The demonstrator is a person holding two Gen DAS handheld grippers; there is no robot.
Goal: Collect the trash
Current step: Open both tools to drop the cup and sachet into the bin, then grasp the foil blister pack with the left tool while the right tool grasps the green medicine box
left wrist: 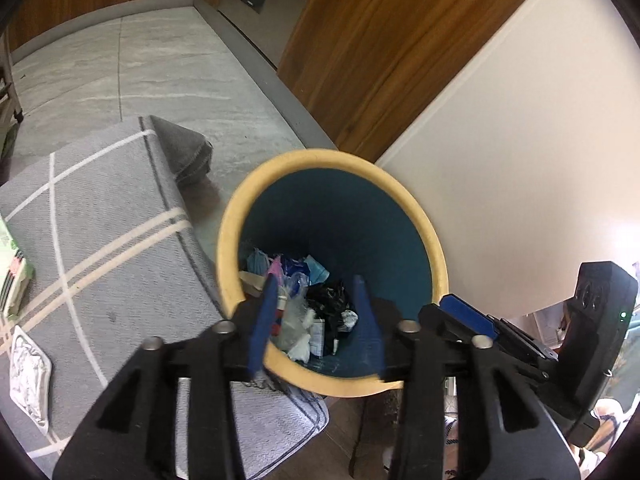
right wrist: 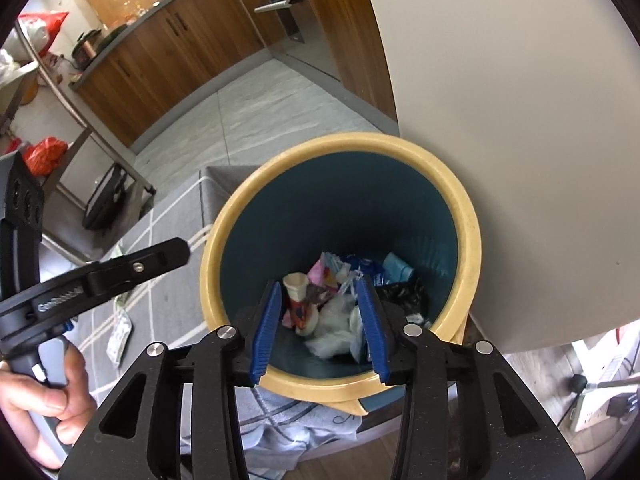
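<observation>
A bin with a yellow rim (left wrist: 228, 240) and teal inside stands on the floor by a white wall; it also shows in the right wrist view (right wrist: 460, 200). Mixed trash (left wrist: 304, 312) lies at its bottom: wrappers, tissue, a paper cup (right wrist: 296, 284), black plastic. My left gripper (left wrist: 316, 284) is open and empty above the bin's mouth. My right gripper (right wrist: 320, 288) is open and empty above the bin too. In the left wrist view the right gripper's body (left wrist: 600, 320) is at the right. In the right wrist view the left gripper (right wrist: 120, 268) is at the left.
A grey rug with white lines (left wrist: 100, 220) lies left of the bin, one corner folded over. A white wrapper (left wrist: 28, 376) and a green packet (left wrist: 12, 276) lie on the rug. Wooden cabinets (left wrist: 380, 52) and an oven stand behind. A metal rack (right wrist: 80, 128) stands at the left.
</observation>
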